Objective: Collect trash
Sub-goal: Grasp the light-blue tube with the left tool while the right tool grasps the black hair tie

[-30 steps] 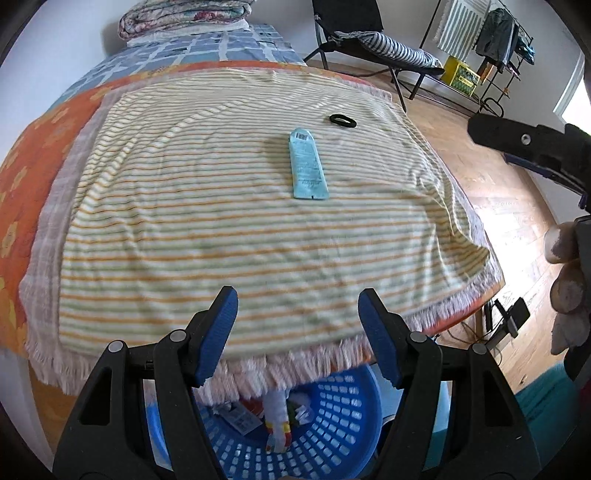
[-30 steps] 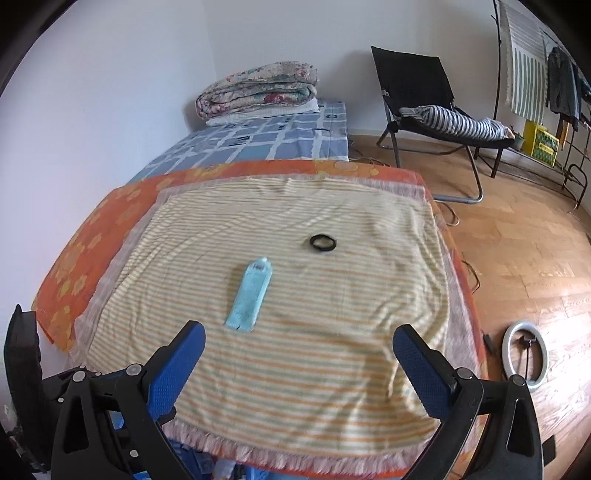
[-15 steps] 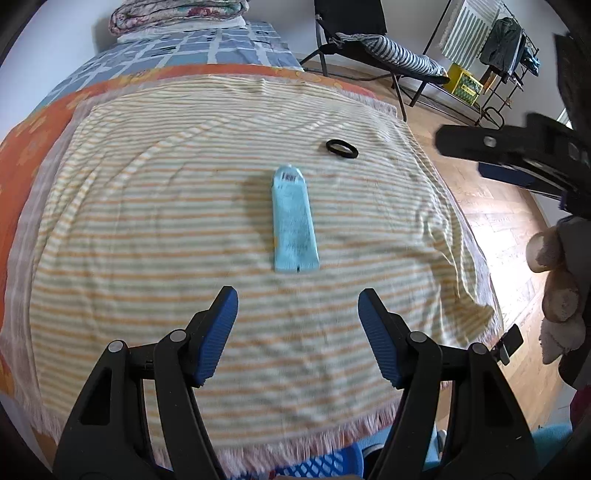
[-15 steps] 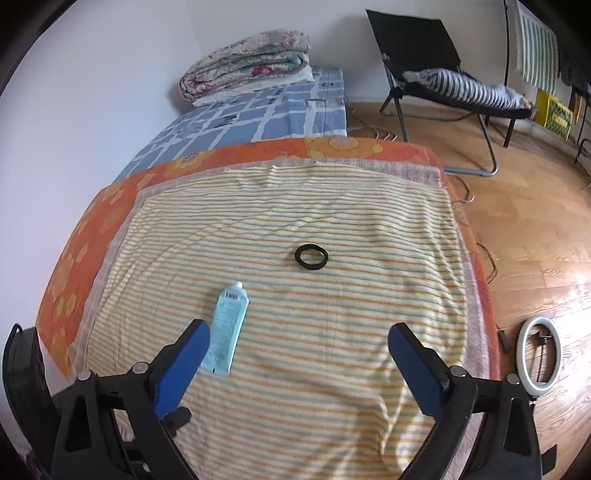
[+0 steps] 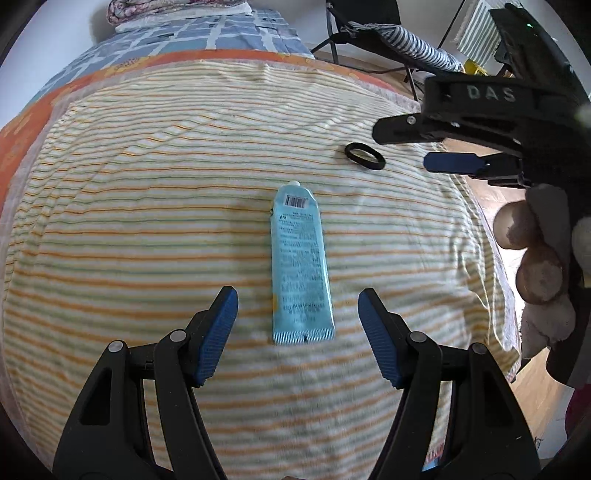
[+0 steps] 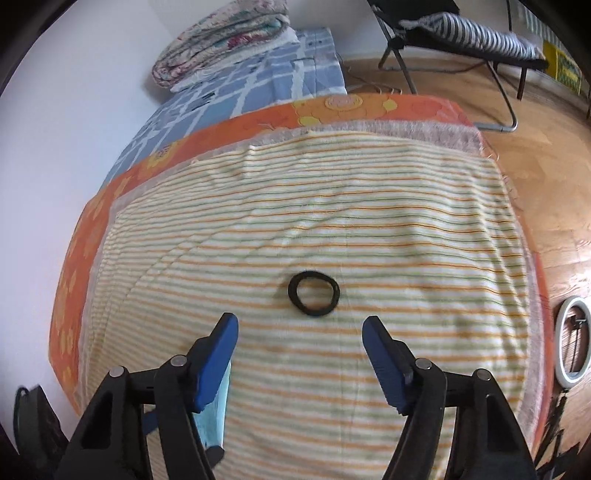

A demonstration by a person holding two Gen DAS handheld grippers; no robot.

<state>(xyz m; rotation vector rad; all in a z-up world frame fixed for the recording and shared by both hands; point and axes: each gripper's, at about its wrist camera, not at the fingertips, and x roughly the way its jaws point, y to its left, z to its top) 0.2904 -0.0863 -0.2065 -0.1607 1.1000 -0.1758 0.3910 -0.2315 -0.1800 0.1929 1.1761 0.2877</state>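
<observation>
A flat light-blue tube [image 5: 300, 266] lies on the striped blanket [image 5: 147, 229], its crimped end between my left gripper's blue pads. My left gripper [image 5: 297, 301] is open and empty just above it. A black ring [image 5: 365, 156] lies beyond the tube; it also shows in the right wrist view [image 6: 314, 293]. My right gripper [image 6: 300, 330] is open and empty, hovering just short of the ring. The right gripper also shows in the left wrist view [image 5: 436, 147] at the right edge. A corner of the tube [image 6: 214, 417] shows behind the right gripper's left finger.
Folded quilts [image 6: 221, 40] lie on the blue checked sheet at the bed's far end. A black folding chair [image 6: 461, 33] and a white ring light [image 6: 572, 339] stand on the wooden floor to the right of the bed.
Both grippers moved forward and down over the bed. The tube now lies between my left fingers and the ring sits just ahead of my right fingers. The blue basket left the left view.
</observation>
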